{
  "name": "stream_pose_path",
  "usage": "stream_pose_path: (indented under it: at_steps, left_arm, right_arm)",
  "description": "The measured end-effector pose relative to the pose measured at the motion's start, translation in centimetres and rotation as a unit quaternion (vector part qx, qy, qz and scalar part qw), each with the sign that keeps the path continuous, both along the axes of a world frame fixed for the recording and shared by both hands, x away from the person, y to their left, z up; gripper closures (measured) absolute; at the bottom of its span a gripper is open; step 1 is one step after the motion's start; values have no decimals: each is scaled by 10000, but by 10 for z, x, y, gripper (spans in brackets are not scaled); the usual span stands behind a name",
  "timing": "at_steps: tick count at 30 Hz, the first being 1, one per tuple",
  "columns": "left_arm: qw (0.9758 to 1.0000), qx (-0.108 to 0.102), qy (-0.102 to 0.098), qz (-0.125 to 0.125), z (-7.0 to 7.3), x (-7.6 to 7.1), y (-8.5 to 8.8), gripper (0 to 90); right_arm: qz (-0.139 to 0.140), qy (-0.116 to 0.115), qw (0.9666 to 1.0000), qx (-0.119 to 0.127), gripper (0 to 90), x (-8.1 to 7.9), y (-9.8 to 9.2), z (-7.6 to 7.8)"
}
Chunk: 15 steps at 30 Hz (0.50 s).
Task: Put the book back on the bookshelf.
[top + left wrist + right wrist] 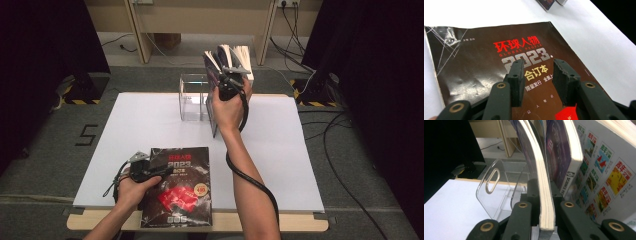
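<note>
Right gripper [546,202] is clamping the edge of a thin book [544,182], pads pressing both faces; no gap showing. In the high view the right gripper [230,85] is sitting at the far middle of the white table [280,150], hand [227,107] raised. The thin book [212,75] is standing on edge, long axis near vertical, top leaning slightly to the far side, pages fanning upward. Just beside it, more books [564,152] are standing upright on its right, one back cover showing small colour pictures. A clear plastic stand [192,97] is sitting just left of the books; its handle slot shows in the right gripper view.

Left gripper [537,75] is hovering with jaws parted, nothing between the pads, over a dark magazine [486,67]. The magazine [177,187] is lying flat at the near edge, long axis running near to far, red title at the far end, near edge overhanging the white sheet. Left gripper [150,167] is at the magazine's left far corner.
</note>
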<state>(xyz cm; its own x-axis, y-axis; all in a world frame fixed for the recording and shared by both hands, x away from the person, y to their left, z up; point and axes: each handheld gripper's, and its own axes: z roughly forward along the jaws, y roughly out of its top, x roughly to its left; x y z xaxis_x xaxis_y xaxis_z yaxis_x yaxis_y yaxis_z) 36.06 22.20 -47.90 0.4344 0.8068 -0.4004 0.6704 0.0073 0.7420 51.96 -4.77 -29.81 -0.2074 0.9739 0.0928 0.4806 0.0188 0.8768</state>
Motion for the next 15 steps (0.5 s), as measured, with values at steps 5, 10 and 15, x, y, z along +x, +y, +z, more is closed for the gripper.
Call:
stream_pose_path:
  at_steps: [5, 10, 15]
  left_arm:
    - [10000, -17, -2, 6, 0, 0, 0, 607]
    - [10000, -30, 10, 5, -1, 1, 0, 607]
    - [10000, -47, 20, -17, -2, 1, 0, 609]
  right_arm:
    - [-77, -204, 9998, -6, 846, 2, 3, 5]
    - [-175, -280, 9995, 26, 846, 8, 4, 5]
    - [-215, -320, 9992, -46, 846, 13, 6, 4]
